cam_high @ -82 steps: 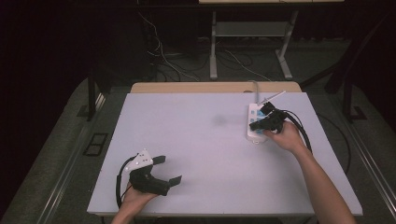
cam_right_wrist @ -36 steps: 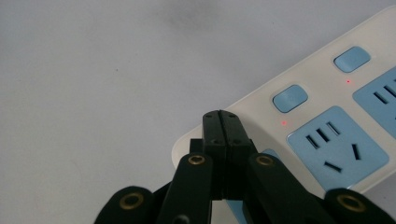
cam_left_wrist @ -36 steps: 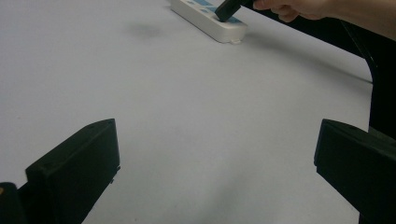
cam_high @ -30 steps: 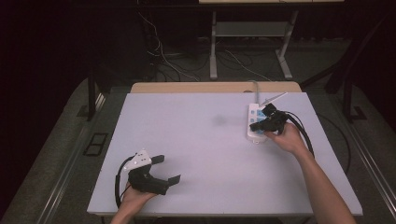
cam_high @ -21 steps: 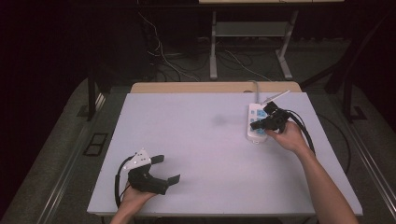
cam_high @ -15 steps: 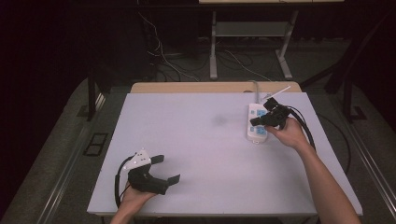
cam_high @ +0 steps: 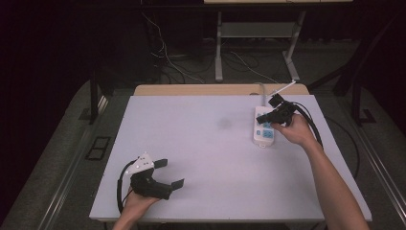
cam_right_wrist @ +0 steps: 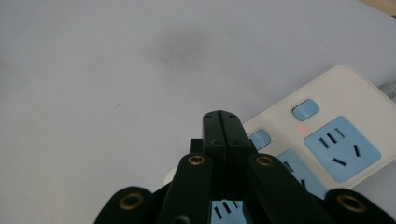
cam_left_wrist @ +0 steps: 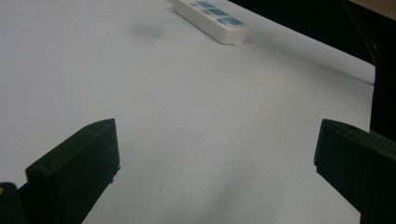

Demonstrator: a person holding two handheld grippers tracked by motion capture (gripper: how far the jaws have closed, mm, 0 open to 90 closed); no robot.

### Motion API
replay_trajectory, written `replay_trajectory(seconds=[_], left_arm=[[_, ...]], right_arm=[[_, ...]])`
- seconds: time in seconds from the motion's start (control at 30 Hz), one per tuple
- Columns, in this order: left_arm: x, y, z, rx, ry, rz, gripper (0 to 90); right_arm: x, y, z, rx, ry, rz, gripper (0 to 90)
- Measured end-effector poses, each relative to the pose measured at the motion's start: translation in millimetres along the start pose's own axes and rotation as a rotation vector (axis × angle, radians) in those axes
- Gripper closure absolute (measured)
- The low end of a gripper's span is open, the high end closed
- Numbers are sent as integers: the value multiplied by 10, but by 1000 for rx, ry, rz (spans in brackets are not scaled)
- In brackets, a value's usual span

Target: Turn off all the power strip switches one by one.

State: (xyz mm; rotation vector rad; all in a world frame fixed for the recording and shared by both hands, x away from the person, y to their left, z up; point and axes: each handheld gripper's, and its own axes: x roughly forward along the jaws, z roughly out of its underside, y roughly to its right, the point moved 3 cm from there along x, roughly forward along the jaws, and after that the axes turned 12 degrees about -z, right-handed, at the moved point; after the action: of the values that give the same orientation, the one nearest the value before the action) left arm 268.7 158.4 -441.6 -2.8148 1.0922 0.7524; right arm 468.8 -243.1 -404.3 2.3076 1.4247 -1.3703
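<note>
The right gripper (cam_high: 269, 116) is hovering over the white power strip (cam_high: 264, 128), which is lying flat at about two o'clock on the pale table (cam_high: 206, 143), close to the far right edge. Its jaws are pressed together with nothing between them, and in the right gripper view the closed tips (cam_right_wrist: 223, 122) are sitting just above a small blue switch (cam_right_wrist: 260, 138) on the strip (cam_right_wrist: 327, 116). Whether the tips are touching the strip cannot be told. A second blue switch (cam_right_wrist: 305, 109) is lying toward one o'clock from the tips, with a tiny red light (cam_right_wrist: 301, 128) glowing just below it, and a blue socket face (cam_right_wrist: 342, 149) is lying at three o'clock. A grey cord is leaving the strip's far end.

The left gripper (cam_high: 167, 175) is resting at about seven o'clock on the table, well apart from the strip, with its jaws standing wide and empty. In the left gripper view the strip (cam_left_wrist: 210, 18) is appearing far off at twelve o'clock, beyond bare tabletop.
</note>
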Motion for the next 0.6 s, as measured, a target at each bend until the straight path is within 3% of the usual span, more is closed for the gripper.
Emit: replay_trajectory(seconds=[0.23,0.6], left_arm=[[0,0,1,1,0,3,0],[5,-3,1,-3,2,3,0]], right_arm=[[-30,133,5,43,54,-11,900],[15,249,24,66,74,-6,900]])
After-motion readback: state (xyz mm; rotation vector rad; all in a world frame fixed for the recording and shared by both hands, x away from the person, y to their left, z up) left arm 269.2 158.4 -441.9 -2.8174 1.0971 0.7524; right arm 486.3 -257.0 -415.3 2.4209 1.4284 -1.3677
